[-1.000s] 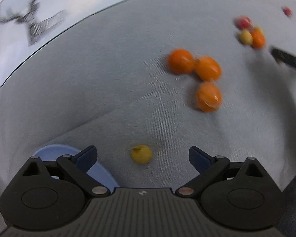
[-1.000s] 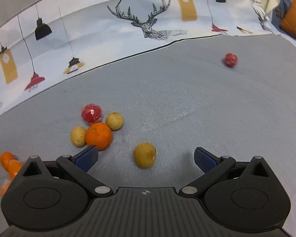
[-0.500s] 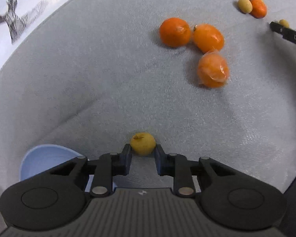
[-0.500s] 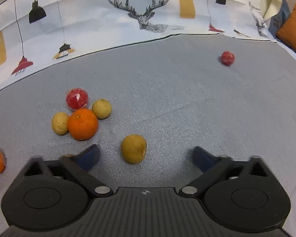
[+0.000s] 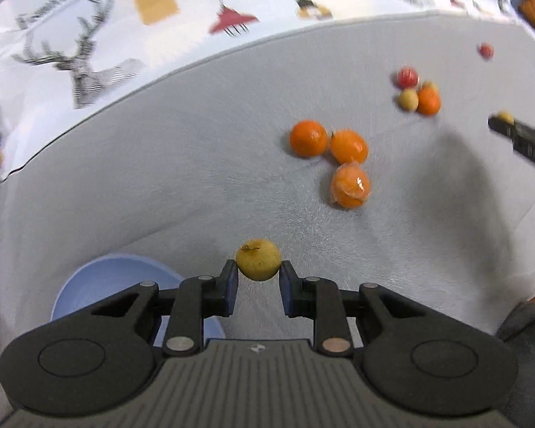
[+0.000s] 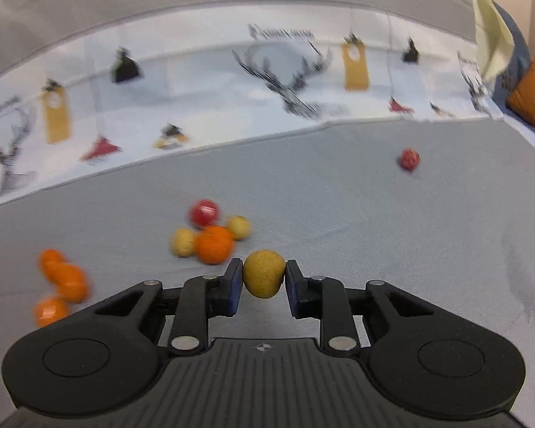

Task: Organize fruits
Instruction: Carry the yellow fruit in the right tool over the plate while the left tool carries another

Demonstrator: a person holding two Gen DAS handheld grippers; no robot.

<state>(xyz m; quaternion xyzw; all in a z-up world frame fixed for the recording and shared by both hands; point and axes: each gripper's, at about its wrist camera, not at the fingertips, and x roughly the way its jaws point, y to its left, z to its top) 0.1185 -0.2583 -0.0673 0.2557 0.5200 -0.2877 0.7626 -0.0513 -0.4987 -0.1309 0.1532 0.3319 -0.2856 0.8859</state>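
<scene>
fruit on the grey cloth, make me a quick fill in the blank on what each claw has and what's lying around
1. The left claw is shut on a small ____ fruit with a stem.
2. The bowl beside the left claw is light ____.
3. In the left wrist view, ____ oranges lie grouped together at mid-cloth.
4. Far off alone on the grey cloth in the right wrist view lies a single ____ fruit.

Missing words: yellow; blue; three; red
</scene>
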